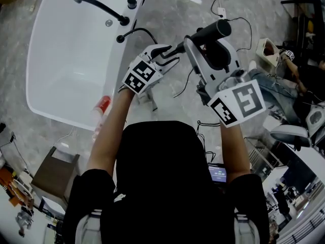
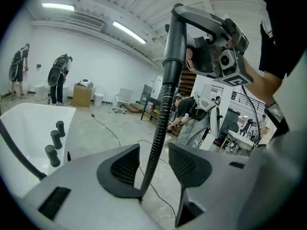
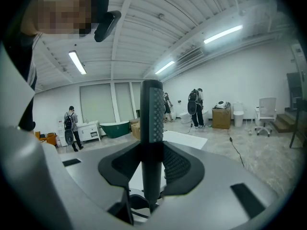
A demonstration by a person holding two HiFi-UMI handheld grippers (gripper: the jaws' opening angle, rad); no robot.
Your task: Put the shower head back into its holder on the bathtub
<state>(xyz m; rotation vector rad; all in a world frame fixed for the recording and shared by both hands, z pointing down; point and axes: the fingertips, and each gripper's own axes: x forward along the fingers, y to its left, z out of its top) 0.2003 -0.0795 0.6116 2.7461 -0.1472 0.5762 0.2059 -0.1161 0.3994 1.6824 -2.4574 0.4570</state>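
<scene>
Right tongs point(image 3: 151, 169) clamp the shower head point(image 3: 151, 114), roughly upright. Left tongs point(image 2: 153, 164) gape around the hose point(image 2: 160, 123) without gripping it. The bathtub point(image 1: 116, 70) rim lies upper left in the head view, nearer the left tongs.

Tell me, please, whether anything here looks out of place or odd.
The shower head is out of its holder: the right gripper clamps it over the floor beside the bathtub. Its hose runs loose between the open jaws of the left gripper. Nothing looks spilled or damaged.

One bathtub point(image 1: 61, 75), one shower head point(image 3: 151, 123), one hose point(image 2: 160, 123), three knobs point(image 2: 56, 139).
</scene>
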